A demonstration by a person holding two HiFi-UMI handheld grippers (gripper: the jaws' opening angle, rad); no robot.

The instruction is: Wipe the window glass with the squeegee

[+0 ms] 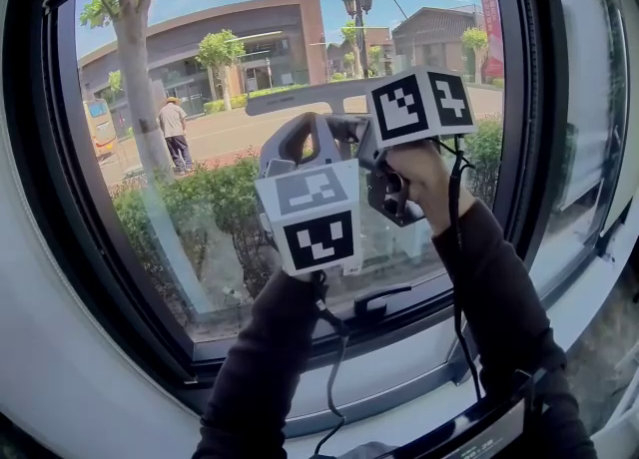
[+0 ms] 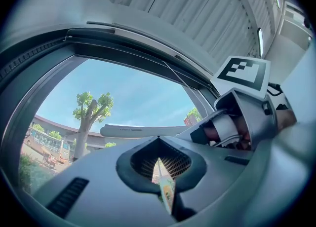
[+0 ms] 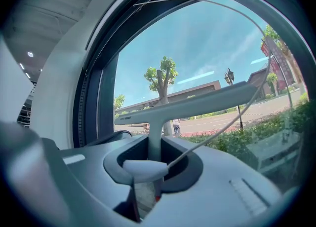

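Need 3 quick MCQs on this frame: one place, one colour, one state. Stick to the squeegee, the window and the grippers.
1. Where is the squeegee?
A. lying on the sill
B. held up in front of the window glass
C. down on the floor

2. What colour is the squeegee?
A. red
B. green
C. whitish

3. What is the right gripper doing?
A. open, nothing in it
B. shut on the squeegee's handle
C. out of every view

Answers:
1 B: in the head view its blade runs across the window glass, well above the sill.
2 C: its handle and blade are both pale in every view.
3 B: the right gripper view shows the handle clamped between its fingers.
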